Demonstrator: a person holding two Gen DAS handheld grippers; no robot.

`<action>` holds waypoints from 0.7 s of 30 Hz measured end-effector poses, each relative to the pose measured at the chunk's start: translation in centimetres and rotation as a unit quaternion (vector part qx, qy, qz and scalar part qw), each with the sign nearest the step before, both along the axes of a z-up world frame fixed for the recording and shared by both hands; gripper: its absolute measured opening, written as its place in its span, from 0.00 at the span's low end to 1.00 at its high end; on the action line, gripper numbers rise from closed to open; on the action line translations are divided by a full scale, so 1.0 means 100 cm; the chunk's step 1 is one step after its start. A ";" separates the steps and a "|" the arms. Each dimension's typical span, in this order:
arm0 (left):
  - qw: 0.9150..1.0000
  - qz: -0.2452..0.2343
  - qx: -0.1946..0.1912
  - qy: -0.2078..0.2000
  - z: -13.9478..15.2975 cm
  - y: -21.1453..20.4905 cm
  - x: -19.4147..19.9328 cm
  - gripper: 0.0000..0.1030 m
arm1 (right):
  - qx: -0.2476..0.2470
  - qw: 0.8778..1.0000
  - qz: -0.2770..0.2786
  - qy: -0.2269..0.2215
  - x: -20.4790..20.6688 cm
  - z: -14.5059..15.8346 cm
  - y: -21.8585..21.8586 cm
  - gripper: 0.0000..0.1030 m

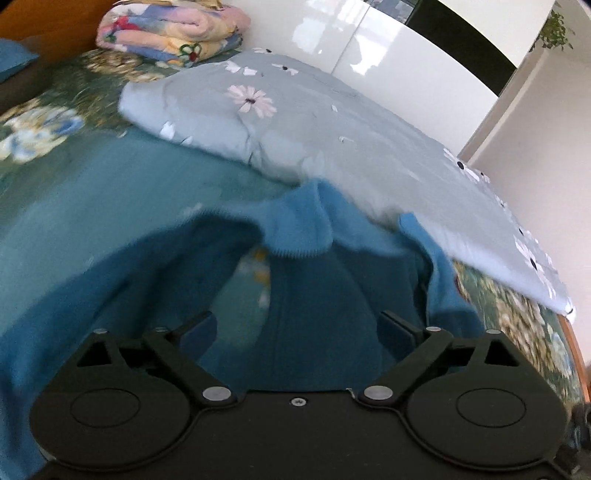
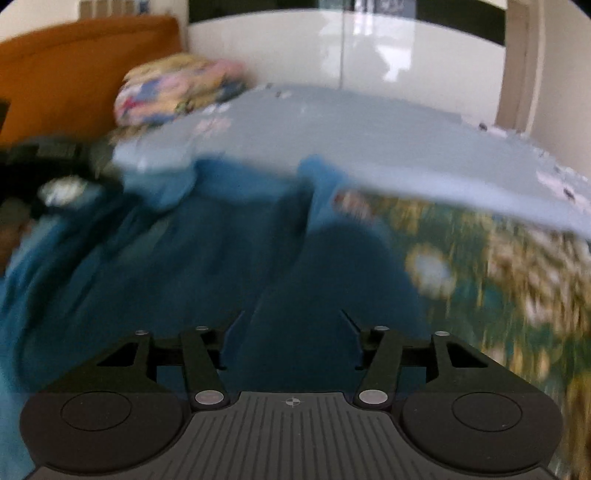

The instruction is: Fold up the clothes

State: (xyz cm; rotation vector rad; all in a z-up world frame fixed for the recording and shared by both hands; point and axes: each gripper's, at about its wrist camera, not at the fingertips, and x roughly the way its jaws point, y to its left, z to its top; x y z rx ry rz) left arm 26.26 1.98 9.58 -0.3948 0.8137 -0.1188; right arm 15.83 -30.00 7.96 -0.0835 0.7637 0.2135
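Note:
A blue knitted sweater (image 1: 314, 280) lies rumpled on the green flowered bedspread (image 1: 40, 129), with a ribbed cuff (image 1: 299, 236) folded over its middle. In the left wrist view my left gripper (image 1: 295, 328) hovers over the sweater with its jaws wide apart and nothing between them. The blurred right wrist view shows the same sweater (image 2: 184, 266) spread below my right gripper (image 2: 291, 332), whose jaws stand partly apart with only cloth seen beyond them. The left gripper appears as a dark shape (image 2: 44, 166) at that view's left edge.
A grey-blue quilt with daisies (image 1: 332, 129) lies along the far side of the bed, touching the sweater's top. A folded flowered blanket (image 1: 173, 33) sits by the orange headboard (image 2: 74, 66). White glossy wardrobe doors (image 1: 388, 48) stand behind the bed.

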 end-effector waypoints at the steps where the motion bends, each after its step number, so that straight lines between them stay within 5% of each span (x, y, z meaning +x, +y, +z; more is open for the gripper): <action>1: 1.000 0.002 -0.006 0.006 -0.001 0.002 -0.011 0.90 | -0.008 1.000 0.011 0.003 -0.013 -0.006 0.005 0.51; 7: 0.998 0.046 -0.027 0.015 0.008 0.025 -0.076 0.91 | -0.049 0.998 0.038 0.009 -0.069 -0.025 0.031 0.51; 18: 0.995 0.079 -0.043 0.045 0.011 0.050 -0.135 0.91 | -0.188 0.979 0.065 -0.032 -0.073 -0.042 0.064 0.52; 20: 0.995 0.075 -0.043 0.049 0.011 0.049 -0.139 0.91 | -0.198 0.977 0.076 -0.041 -0.072 -0.042 0.069 0.43; 21: 0.995 0.073 -0.042 0.050 0.010 0.048 -0.141 0.91 | -0.199 0.976 0.083 -0.042 -0.071 -0.042 0.071 0.30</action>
